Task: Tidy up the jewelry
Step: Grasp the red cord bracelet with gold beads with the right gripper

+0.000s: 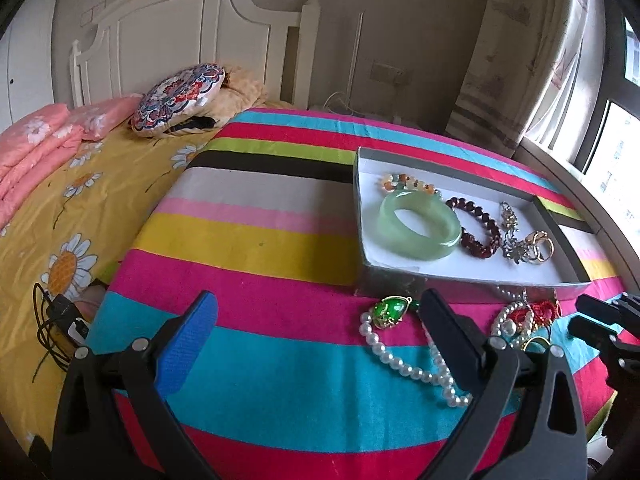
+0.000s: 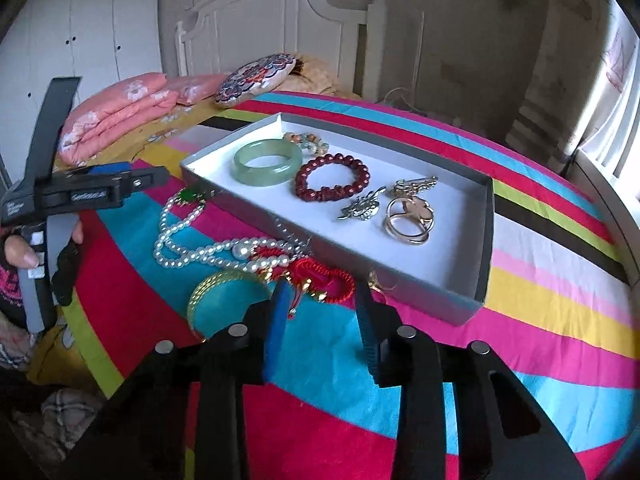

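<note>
Both my pairs of jaws stand spread, holding nothing. My left gripper [image 1: 316,312] hovers over the striped blanket [image 1: 256,240], just beside the pearl necklace [image 1: 404,364] and its green pendant [image 1: 390,310]. My right gripper [image 2: 320,300] is near the red knotted cord [image 2: 320,272]. Beyond them, the grey box [image 2: 472,300] holds the jade bangle [image 2: 268,162] and the red bead bracelet [image 2: 332,178].

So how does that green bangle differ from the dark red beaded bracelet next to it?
The green bangle is one smooth, pale, translucent ring; the red beaded bracelet is many small dark beads strung together. The bangle's band is broader, too. Both lie flat in the grey box.
</note>
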`<action>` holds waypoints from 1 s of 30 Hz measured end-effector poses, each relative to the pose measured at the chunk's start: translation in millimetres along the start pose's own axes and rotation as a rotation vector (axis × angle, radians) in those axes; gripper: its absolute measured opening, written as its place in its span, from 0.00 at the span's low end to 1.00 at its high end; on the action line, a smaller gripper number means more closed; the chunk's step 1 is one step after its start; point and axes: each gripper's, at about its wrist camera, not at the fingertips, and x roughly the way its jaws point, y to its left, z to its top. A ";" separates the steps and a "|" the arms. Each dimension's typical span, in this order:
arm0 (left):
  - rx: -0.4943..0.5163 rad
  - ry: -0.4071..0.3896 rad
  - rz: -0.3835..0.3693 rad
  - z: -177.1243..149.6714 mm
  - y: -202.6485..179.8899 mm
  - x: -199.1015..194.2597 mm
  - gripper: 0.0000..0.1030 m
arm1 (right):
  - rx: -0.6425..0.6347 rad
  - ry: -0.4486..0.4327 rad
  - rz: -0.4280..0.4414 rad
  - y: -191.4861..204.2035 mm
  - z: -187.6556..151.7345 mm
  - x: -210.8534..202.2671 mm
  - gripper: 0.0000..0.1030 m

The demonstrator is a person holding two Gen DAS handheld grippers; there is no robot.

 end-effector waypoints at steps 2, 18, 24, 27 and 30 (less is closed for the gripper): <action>-0.005 -0.004 -0.007 0.1 1.4 -1.1 0.97 | 0.032 0.012 0.001 -7.1 -1.7 4.7 0.31; -0.019 -0.019 -0.029 -0.2 3.9 -3.9 0.97 | -0.058 0.087 0.024 15.7 18.9 33.5 0.23; -0.021 -0.025 -0.033 0.4 3.5 -4.1 0.97 | -0.108 0.159 0.036 12.1 13.4 38.7 0.23; -0.022 -0.025 -0.036 0.0 3.1 -4.8 0.97 | -0.108 0.146 0.077 7.9 6.8 33.6 0.23; -0.021 -0.025 -0.035 -0.5 3.0 -4.5 0.97 | -0.134 0.136 0.070 12.6 3.6 32.5 0.21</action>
